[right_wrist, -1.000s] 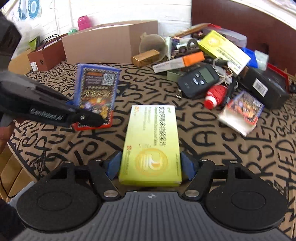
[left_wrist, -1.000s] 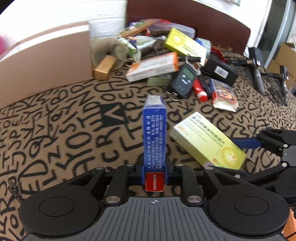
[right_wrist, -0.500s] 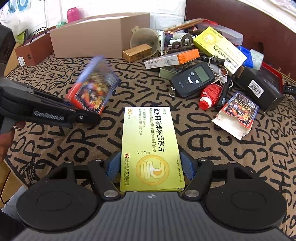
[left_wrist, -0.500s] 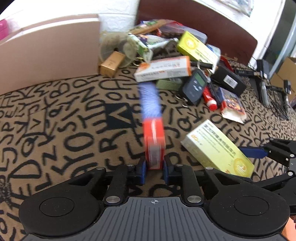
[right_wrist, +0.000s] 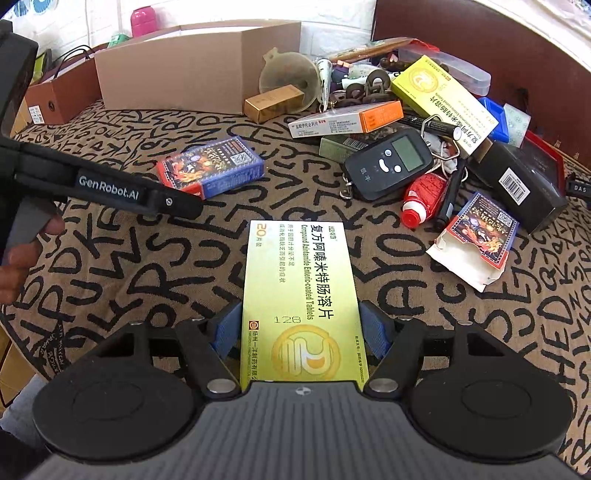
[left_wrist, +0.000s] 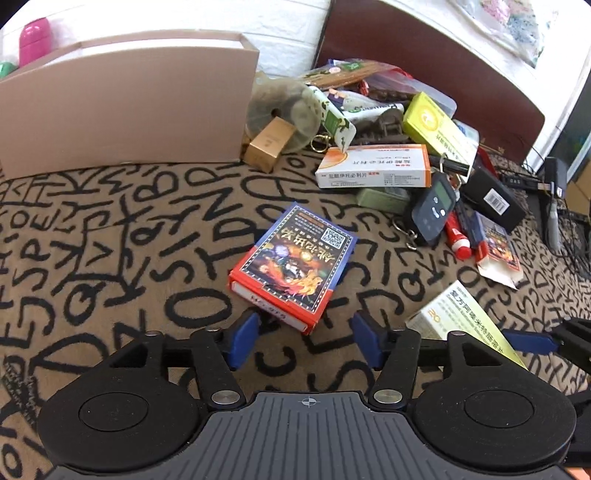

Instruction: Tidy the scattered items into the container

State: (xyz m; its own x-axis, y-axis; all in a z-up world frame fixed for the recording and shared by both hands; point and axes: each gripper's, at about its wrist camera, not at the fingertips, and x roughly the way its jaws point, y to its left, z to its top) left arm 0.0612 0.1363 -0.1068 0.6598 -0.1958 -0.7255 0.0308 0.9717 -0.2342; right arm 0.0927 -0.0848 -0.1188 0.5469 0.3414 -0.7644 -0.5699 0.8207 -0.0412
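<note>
The left gripper [left_wrist: 303, 334] sits at the bottom centre of its own view with its jaws opening; its blue pads [left_wrist: 242, 341] stand wide and touch nothing, and the card box [left_wrist: 293, 264] lies flat on the surface [left_wrist: 110, 258] just beyond them, its near corner reaching in between the tips, clear of both. In the right wrist view the same gripper comes in from the left edge as a dark arm, a person's hand [right_wrist: 22, 254] behind it, and the card box [right_wrist: 210, 171] lies just past its tip in the upper left. The right gripper [right_wrist: 301, 328] is clenched on the yellow box [right_wrist: 301, 295], a blue pad pressed to each long side, the box running up the middle of the frame over the lettered cloth; in the left wrist view that yellow box [left_wrist: 465, 321] shows at the lower right. The container [right_wrist: 199, 66], an open cardboard box, stands at the upper left of the right view and fills the upper left of the left view. To its right lies a heap: a small gold box [right_wrist: 273, 101] beside a funnel [right_wrist: 291, 77], an orange-and-white box [right_wrist: 343, 120], a second yellow box [right_wrist: 443, 98], a dark handheld device [right_wrist: 389, 162] with a screen, a red bottle [right_wrist: 423, 199], a black box [right_wrist: 517, 181] with a barcode label, and an opened card pack [right_wrist: 476, 240] at the right. A brown paper bag [right_wrist: 55, 99] stands left of the container and a pink bottle [right_wrist: 142, 20] behind it
</note>
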